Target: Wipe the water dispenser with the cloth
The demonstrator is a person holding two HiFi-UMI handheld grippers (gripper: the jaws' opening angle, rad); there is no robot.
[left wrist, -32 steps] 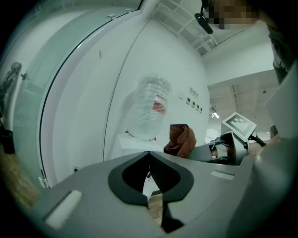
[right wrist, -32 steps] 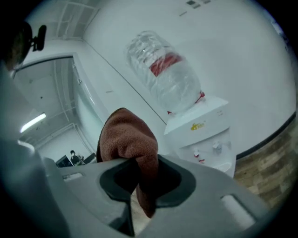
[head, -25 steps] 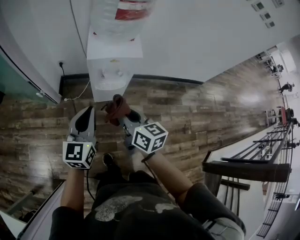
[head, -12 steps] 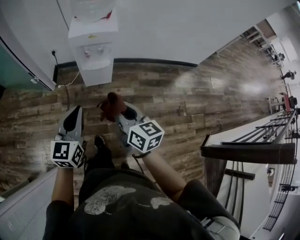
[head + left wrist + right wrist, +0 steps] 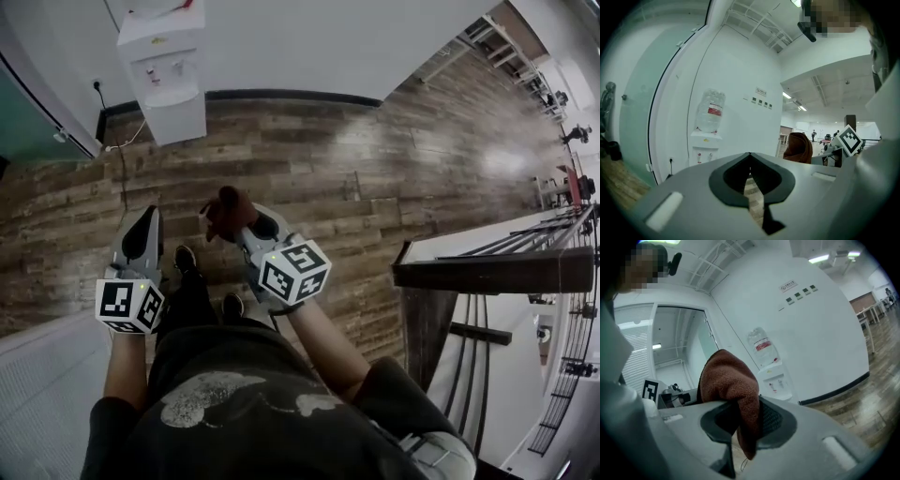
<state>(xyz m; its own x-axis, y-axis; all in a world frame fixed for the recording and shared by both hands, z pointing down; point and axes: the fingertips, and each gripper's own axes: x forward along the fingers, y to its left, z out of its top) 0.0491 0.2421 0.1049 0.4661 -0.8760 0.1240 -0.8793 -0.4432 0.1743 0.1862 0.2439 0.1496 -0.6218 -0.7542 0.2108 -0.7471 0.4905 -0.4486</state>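
Between clamped jaws of the right gripper [image 5: 236, 226], cloth [image 5: 731, 380], well apart from the water dispenser [image 5: 164, 70].

Wood floor [image 5: 375, 178], white wall [image 5: 319, 42], dark railing [image 5: 487, 270]

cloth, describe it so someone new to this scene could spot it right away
From the white water dispenser against the wall, come down the wood floor to the right gripper. The cloth is pinched in its fingers: a rust-brown fuzzy wad; the left gripper holds nothing.
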